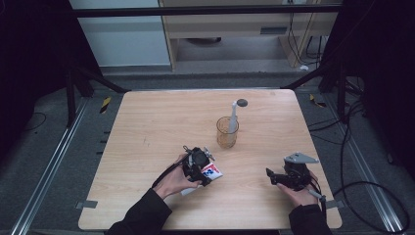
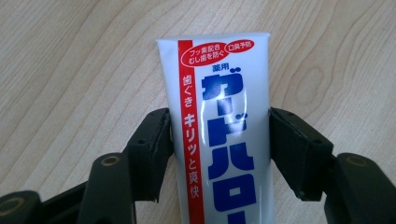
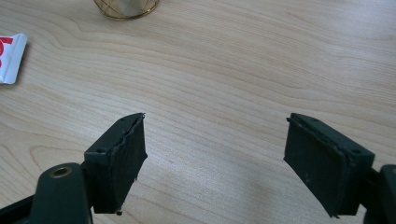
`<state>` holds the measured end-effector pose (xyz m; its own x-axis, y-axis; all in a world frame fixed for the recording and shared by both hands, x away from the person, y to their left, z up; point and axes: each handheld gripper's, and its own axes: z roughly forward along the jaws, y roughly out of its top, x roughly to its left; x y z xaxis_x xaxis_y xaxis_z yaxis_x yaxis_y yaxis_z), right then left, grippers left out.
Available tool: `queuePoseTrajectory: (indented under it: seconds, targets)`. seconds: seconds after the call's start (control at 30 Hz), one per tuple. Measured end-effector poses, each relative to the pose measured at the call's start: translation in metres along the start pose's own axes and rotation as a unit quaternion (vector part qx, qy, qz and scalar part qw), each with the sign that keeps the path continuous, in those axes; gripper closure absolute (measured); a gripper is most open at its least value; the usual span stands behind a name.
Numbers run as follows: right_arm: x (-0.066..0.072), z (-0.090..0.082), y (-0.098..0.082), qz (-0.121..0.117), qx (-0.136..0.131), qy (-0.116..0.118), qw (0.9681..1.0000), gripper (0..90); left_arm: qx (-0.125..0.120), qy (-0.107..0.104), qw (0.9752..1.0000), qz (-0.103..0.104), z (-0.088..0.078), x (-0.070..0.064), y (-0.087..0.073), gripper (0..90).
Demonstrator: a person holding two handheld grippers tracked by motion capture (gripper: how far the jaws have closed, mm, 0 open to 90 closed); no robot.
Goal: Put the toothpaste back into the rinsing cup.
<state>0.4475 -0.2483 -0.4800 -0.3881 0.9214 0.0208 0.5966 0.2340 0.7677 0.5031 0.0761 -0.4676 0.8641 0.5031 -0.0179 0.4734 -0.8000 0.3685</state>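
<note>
A white toothpaste tube (image 2: pixel 219 93) with a red stripe and blue lettering lies flat on the wooden table (image 1: pixel 147 127). It sits between the jaws of my left gripper (image 2: pixel 219 149), and the pads (image 2: pixel 156 149) rest against both long edges of the tube. From the high view, the left gripper (image 1: pixel 209 172) sits low over the tube (image 1: pixel 213 171) near the table's middle front. My right gripper (image 1: pixel 270 176) rests at the front right, and its jaws (image 3: pixel 215 158) stand wide open with nothing between them. The tube's end (image 3: pixel 9 53) lies far to their left.
A clear amber cup (image 1: pixel 227 132) stands at mid-table with a white toothbrush (image 1: pixel 234 115) upright in it; its base (image 3: pixel 125 7) lies ahead of the right gripper. A cable trails off the table's right edge. Bare wood lies to the left and the back.
</note>
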Motion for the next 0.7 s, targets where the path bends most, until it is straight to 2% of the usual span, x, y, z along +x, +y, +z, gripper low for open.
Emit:
queuePoseTrajectory:
  seconds: [0.1, 0.37, 0.7]
  targets:
    - [0.000, 0.000, 0.000, -0.001, 0.000, 0.000, 1.0000, 20.7, 0.004, 0.004, 1.0000, 0.005, 0.004, -0.001, 0.000, 39.3]
    - [-0.001, -0.001, 0.000, -0.001, -0.001, -0.002, 1.0000, 20.7, 0.006, 0.006, 1.0000, 0.003, 0.003, -0.002, 0.001, 42.2]
    - [-0.003, -0.003, -0.001, 0.003, -0.001, -0.004, 1.0000, 21.5, -0.002, 0.002, 0.9999, -0.016, -0.008, -0.002, -0.001, 62.7]
